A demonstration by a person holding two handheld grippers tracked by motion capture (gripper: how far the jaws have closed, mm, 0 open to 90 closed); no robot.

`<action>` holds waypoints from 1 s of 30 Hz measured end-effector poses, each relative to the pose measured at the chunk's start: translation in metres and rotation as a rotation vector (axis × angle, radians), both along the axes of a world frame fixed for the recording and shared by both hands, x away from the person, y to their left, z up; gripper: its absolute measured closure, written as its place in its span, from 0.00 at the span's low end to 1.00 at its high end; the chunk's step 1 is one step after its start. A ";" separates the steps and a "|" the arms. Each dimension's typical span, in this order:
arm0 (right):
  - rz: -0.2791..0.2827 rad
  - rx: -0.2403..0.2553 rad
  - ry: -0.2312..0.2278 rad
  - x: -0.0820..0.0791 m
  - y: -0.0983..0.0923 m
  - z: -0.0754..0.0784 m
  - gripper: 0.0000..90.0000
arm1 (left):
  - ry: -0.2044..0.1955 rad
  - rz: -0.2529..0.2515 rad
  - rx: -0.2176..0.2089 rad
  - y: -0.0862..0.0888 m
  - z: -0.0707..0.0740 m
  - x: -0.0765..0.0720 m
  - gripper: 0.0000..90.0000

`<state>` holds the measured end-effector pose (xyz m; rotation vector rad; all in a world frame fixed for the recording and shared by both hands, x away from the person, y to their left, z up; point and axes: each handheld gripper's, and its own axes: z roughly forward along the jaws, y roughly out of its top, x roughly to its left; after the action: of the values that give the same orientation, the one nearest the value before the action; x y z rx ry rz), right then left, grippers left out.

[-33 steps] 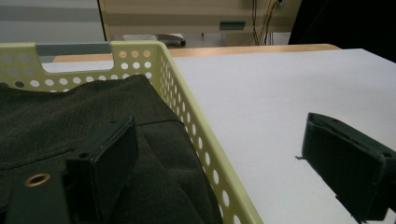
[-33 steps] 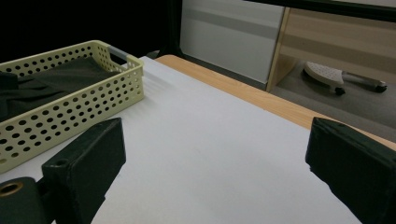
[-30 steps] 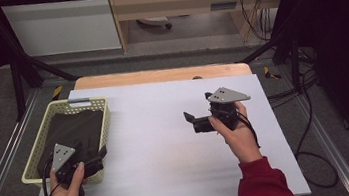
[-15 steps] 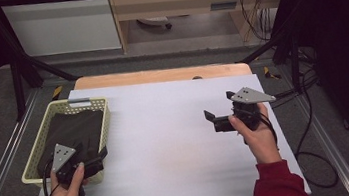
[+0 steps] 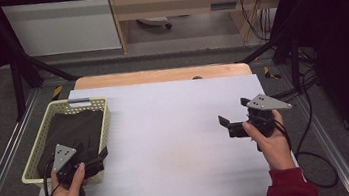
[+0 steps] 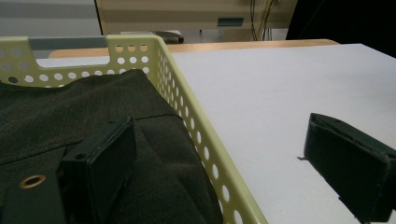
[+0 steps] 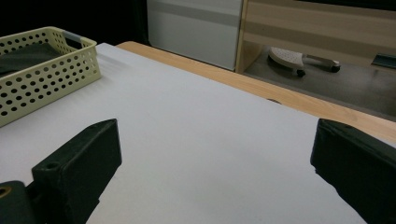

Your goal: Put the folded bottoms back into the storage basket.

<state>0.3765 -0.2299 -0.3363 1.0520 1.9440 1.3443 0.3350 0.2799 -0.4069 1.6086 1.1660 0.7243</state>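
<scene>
Basket [image 5: 94,107] holds dark cloth [image 5: 73,133]; both hand-held grippers gape, gripping nothing.

We find no text, label, brand, number or sign that we can read in any of these views. The yellow basket [image 5: 94,106] carries only rows of round holes, and the dark cloth [image 6: 70,112] in it is plain. The white tabletop [image 5: 176,128] is unmarked. On the cabinet front beyond the table we see a small dark plate [image 5: 224,5], too blurred for us to make out anything.
</scene>
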 end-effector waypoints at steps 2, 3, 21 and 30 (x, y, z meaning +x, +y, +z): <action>0.002 -0.003 0.000 -0.001 -0.002 0.000 0.03 | 0.000 -0.003 0.000 0.000 0.000 0.000 0.10; -0.002 -0.004 -0.002 -0.002 -0.002 0.000 0.03 | 0.001 -0.006 0.001 -0.001 0.000 0.000 0.08; -0.032 0.002 -0.005 -0.016 -0.024 -0.004 0.03 | 0.001 -0.008 -0.004 0.000 0.000 0.000 0.07; -0.046 0.003 -0.009 -0.024 -0.032 -0.014 0.03 | 0.002 -0.008 -0.007 0.000 0.000 0.000 0.07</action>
<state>0.3528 -0.2615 -0.3504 1.0836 1.9012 1.3251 0.3348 0.2803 -0.4067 1.6072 1.1618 0.7128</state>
